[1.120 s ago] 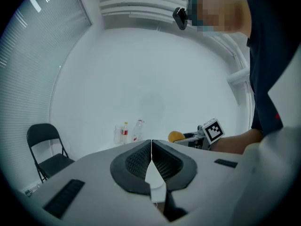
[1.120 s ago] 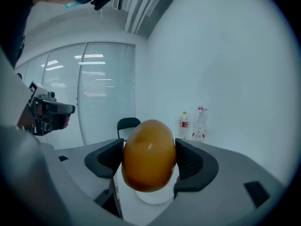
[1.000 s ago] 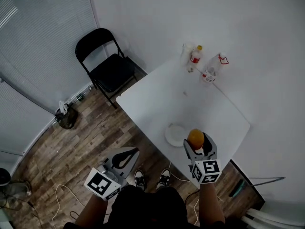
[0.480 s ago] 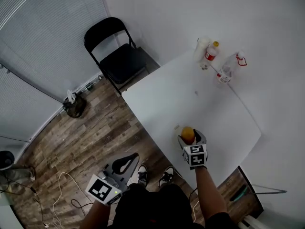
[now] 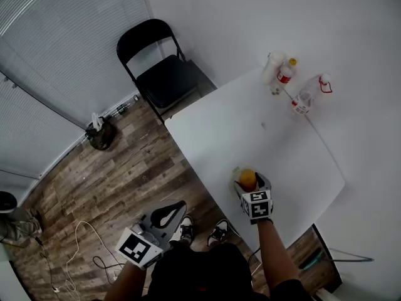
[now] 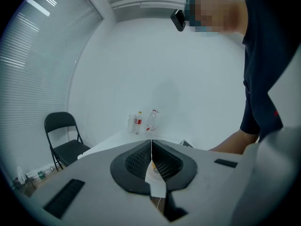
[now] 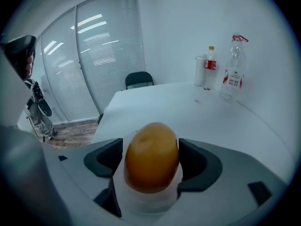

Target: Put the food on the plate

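Your right tool [image 5: 249, 182] has its jaws clamped on either side of the round orange food [image 7: 151, 161], holding it just over the white plate [image 7: 141, 204] near the table's [image 5: 282, 155] front edge; whether it touches the plate can't be told. Your left tool [image 5: 177, 207] is closed and empty, held low above the wooden floor [image 5: 106, 180], apart from the table. Bottles [image 5: 287, 73] stand at the far corner, with a black chair [image 5: 164, 74] beyond the table.
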